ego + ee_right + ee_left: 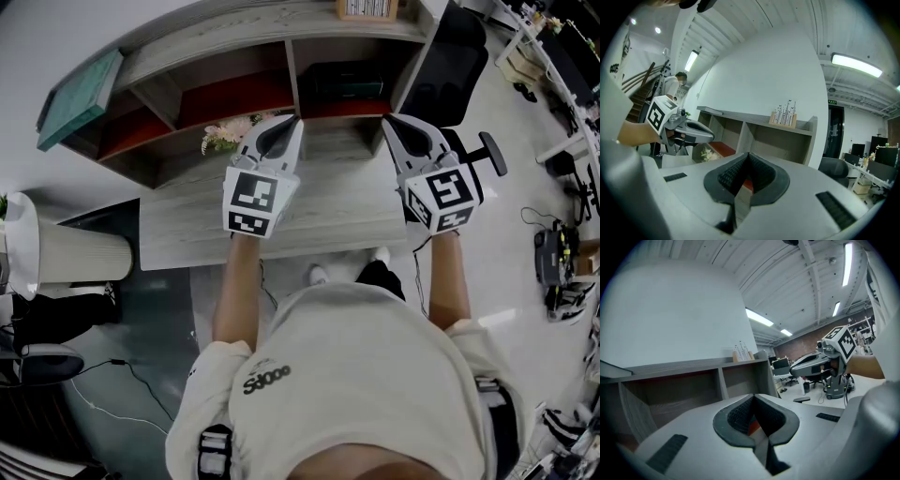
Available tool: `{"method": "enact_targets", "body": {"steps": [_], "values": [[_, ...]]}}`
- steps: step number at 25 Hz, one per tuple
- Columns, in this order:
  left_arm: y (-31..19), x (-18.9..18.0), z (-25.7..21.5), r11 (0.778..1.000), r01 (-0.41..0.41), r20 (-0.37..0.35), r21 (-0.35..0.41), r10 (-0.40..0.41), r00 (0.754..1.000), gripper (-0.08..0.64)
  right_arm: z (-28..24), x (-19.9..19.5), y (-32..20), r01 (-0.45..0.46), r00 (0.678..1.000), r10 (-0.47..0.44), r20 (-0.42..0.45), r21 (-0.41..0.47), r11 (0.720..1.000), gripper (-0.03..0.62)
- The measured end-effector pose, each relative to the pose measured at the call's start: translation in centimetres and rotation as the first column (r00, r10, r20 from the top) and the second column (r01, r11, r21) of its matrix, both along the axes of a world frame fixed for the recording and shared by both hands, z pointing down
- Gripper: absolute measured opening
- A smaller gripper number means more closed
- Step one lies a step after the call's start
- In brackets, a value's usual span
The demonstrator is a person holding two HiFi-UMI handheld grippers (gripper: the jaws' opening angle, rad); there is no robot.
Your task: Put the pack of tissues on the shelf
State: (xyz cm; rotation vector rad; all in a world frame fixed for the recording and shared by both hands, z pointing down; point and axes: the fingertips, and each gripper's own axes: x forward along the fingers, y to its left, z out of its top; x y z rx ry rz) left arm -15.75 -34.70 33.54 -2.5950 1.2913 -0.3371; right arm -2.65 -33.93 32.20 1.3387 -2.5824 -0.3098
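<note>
A grey wooden shelf (216, 49) with red-floored compartments stands at the back of a pale desk (319, 206). A pink-and-white floral item (228, 134) lies at the mouth of the left compartment; I cannot tell whether it is the pack of tissues. My left gripper (292, 120) hovers above the desk just right of it, shut and empty, its jaws meeting in the left gripper view (753, 397). My right gripper (386, 120) hangs level with it before the right compartment, also shut with nothing held (748, 154).
A teal folder (80, 98) lies on the shelf's top at the left, and a wooden holder (367, 9) stands on it at the right. A dark box (347, 80) fills the right compartment. A black office chair (450, 66) stands to the right, a white cylinder (75, 253) to the left.
</note>
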Motion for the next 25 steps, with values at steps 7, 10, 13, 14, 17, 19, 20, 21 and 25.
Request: {"method": "enact_targets", "body": {"steps": [7,10,13,14,17,19,20,21,25], "values": [[-0.7,0.7,0.2,1.000,-0.020,0.026,-0.002,0.020,0.999,0.018,0.4,-0.1,-0.6,-0.018,1.000,0.017,-0.022,-0.017,1.000,0.005],[-1.0,0.8,0.1,1.000,-0.021,0.023,-0.006,0.022,1.000,0.018,0.3,-0.2,-0.9,-0.019,1.000,0.019,-0.025,-0.013,1.000,0.005],[-1.1,1.1,0.2,0.999,-0.033,0.028,-0.012,0.033,0.999,0.018,0.2,0.0,-1.2,-0.028,1.000,0.027,-0.011,-0.020,0.999,0.005],[-1.1,1.2,0.3,0.999,-0.037,0.031,-0.013,0.037,0.999,0.018,0.3,0.0,-1.2,-0.030,1.000,0.030,-0.005,-0.023,0.999,0.005],[-1.2,1.3,0.6,0.999,-0.041,0.042,-0.014,0.042,0.998,0.018,0.4,-0.2,-1.4,-0.031,1.000,0.030,-0.003,-0.026,0.999,0.005],[-1.3,1.2,0.6,0.999,-0.040,0.044,-0.013,0.041,0.998,0.018,0.5,-0.3,-1.5,-0.029,1.000,0.029,-0.005,-0.025,0.999,0.005],[-1.4,1.1,0.6,0.999,-0.039,0.045,-0.013,0.039,0.998,0.018,0.5,-0.3,-1.6,-0.030,1.000,0.029,-0.005,-0.026,0.999,0.005],[-1.5,1.1,0.7,0.999,-0.037,0.045,-0.012,0.038,0.998,0.018,0.6,-0.2,-1.6,-0.032,0.999,0.032,-0.004,-0.028,0.999,0.005],[-1.8,0.9,1.1,0.999,-0.035,0.046,-0.019,0.036,0.998,0.020,0.9,0.0,-1.9,-0.044,0.999,0.044,0.008,-0.038,0.998,0.005]]}}
